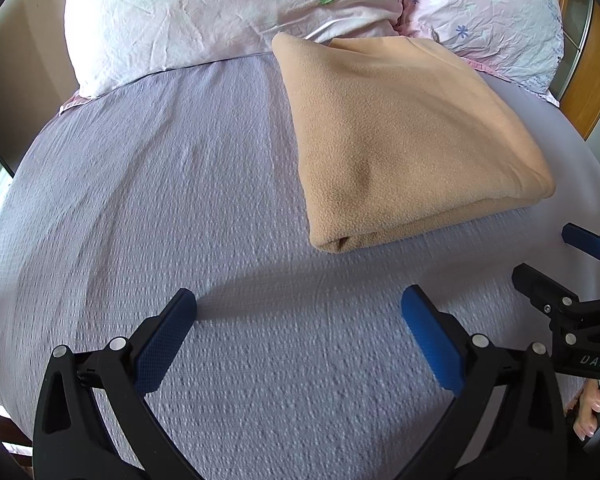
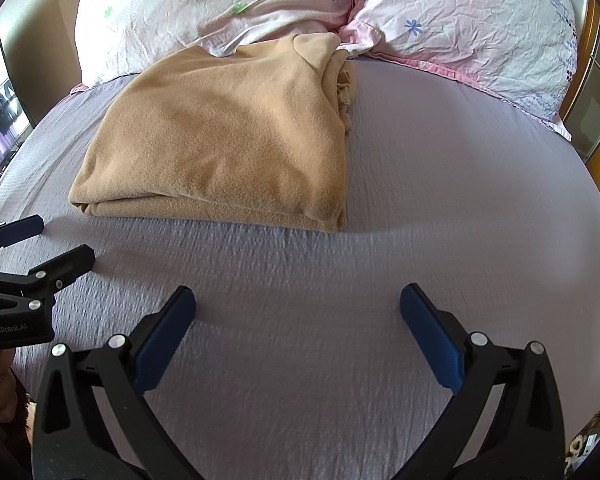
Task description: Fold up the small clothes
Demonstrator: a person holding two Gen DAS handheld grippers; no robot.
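Observation:
A tan fleece garment (image 1: 404, 136) lies folded into a thick rectangle on the lilac bed sheet (image 1: 180, 208), its far end against the pillows. It also shows in the right wrist view (image 2: 228, 140). My left gripper (image 1: 299, 308) is open and empty, held over the sheet short of the fold's near edge. My right gripper (image 2: 297, 304) is open and empty too, near and to the right of the garment. Each gripper shows in the other's view: the right one (image 1: 556, 256) and the left one (image 2: 52, 244), both with jaws apart.
Two pink-and-white floral pillows (image 2: 228, 4) (image 2: 472, 24) lie along the head of the bed. A wooden frame (image 1: 596, 80) stands at the right. A window (image 2: 0, 108) is at the far left.

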